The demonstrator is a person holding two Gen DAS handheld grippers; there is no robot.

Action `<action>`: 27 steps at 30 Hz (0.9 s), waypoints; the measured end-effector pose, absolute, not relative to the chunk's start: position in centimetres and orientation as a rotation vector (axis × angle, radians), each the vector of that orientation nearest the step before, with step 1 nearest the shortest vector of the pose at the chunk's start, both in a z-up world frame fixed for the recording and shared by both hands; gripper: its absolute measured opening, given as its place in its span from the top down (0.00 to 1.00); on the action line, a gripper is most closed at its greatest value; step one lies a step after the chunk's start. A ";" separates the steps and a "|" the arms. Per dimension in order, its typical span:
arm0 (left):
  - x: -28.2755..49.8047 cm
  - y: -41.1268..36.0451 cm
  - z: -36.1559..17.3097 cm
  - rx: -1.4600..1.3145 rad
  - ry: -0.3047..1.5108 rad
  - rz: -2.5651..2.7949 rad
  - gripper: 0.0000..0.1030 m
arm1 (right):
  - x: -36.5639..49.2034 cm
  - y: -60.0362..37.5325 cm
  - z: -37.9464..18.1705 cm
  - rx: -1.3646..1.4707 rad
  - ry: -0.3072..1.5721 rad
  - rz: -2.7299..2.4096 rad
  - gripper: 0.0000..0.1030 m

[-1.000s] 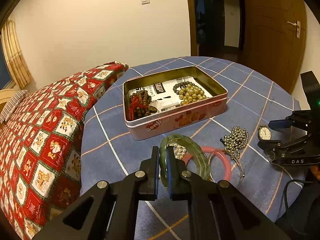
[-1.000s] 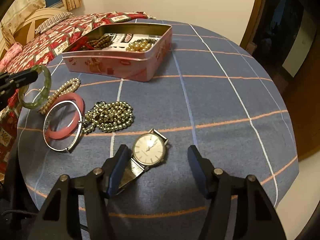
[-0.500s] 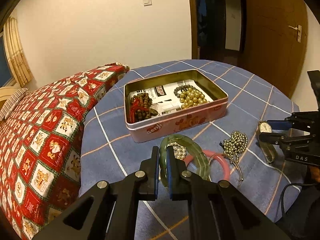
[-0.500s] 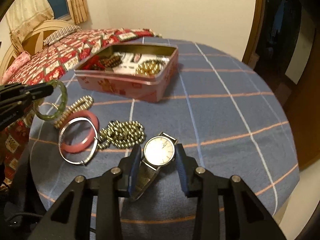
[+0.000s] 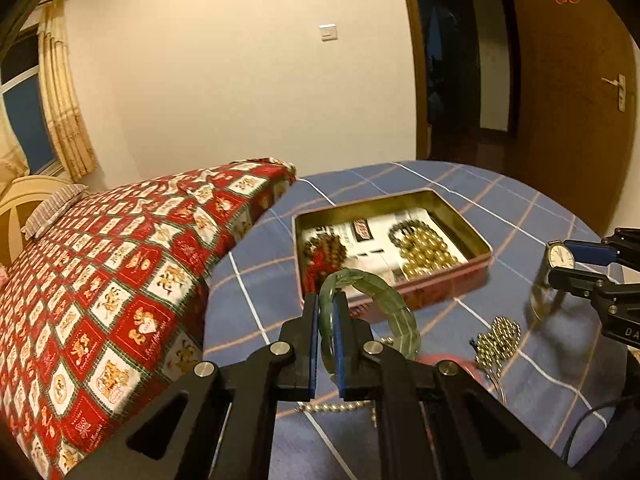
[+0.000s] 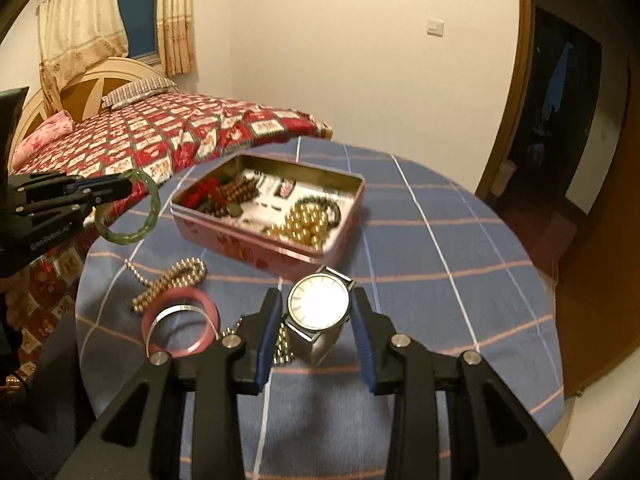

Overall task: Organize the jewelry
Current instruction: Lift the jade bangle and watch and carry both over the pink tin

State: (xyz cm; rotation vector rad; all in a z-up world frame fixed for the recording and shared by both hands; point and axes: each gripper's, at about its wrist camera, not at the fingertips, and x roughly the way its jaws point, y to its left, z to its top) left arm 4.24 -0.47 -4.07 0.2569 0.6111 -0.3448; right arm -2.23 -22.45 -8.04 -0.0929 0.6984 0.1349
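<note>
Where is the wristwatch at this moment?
The wristwatch is clamped by its case between the pads of the right gripper, lifted off the blue tablecloth just in front of the pink tin, strap hanging down.

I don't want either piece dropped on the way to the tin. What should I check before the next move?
1. Left tool clamped on the green bangle: ok.
2. Right tool pinching the watch by its case: ok.
3. Watch strap hanging clear of the bead strands: cannot tell.
4. Tin open: ok.
5. Bare spot in the tin between the red-brown beads and gold beads: ok.
6. Both pieces lifted off the tablecloth: ok.
</note>
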 end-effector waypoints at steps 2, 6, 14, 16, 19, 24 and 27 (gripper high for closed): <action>4.5 -0.3 -3.7 0.249 0.604 -0.334 0.94 | -1.7 -22.1 -7.4 -0.102 0.681 0.144 0.64; 4.9 -0.2 -2.9 0.246 0.580 -0.317 0.94 | -0.7 -21.3 -6.3 -0.118 0.644 0.161 0.64; 6.1 -0.5 -1.7 0.230 0.552 -0.306 0.94 | 1.4 -20.2 -5.0 -0.144 0.597 0.181 0.64; 6.5 -0.7 -1.6 0.229 0.550 -0.307 0.94 | 1.8 -20.0 -4.7 -0.152 0.590 0.182 0.64; 7.1 -0.8 -1.6 0.223 0.552 -0.306 0.94 | 2.5 -19.8 -4.1 -0.160 0.577 0.183 0.64; 8.1 -1.1 -1.3 0.222 0.545 -0.296 0.94 | 3.5 -19.8 -3.5 -0.163 0.559 0.181 0.64; 8.9 -1.3 -1.0 0.228 0.537 -0.291 0.94 | 4.1 -19.9 -3.4 -0.164 0.552 0.178 0.64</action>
